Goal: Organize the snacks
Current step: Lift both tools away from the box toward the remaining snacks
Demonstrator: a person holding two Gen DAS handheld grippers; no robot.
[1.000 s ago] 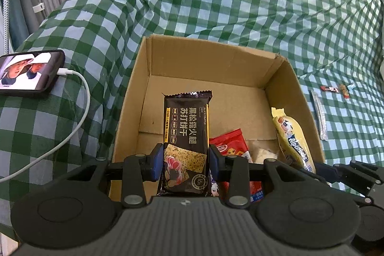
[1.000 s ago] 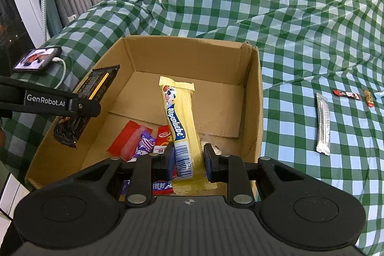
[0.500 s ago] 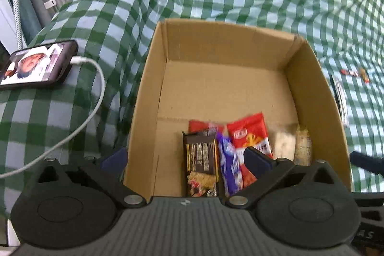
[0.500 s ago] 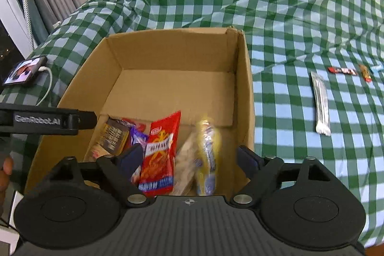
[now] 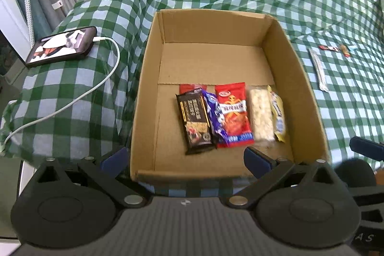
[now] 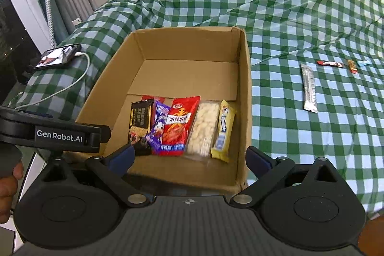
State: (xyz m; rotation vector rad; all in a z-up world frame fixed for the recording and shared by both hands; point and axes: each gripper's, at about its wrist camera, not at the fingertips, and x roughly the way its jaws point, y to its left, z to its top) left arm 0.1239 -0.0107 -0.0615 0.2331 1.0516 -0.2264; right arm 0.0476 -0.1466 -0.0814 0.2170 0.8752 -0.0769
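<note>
Done: five snack packets point(image 6: 182, 126) lie side by side in cardboard box point(image 6: 244, 97) | Left: four snacks point(image 6: 309, 88) on checked cloth point(image 6: 288, 4), right of box | left gripper point(image 5: 186, 160), right gripper point(image 6: 189, 158): jaws just opened wide, empty

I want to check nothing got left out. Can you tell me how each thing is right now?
cardboard box: open, upright.
black cracker pack: flat in box.
yellow candy bar: flat in box.
silver stick pack: outside, on cloth.
phone: screen lit, cable plugged in.
left gripper: open, holding nothing.
right gripper: open, holding nothing.
</note>
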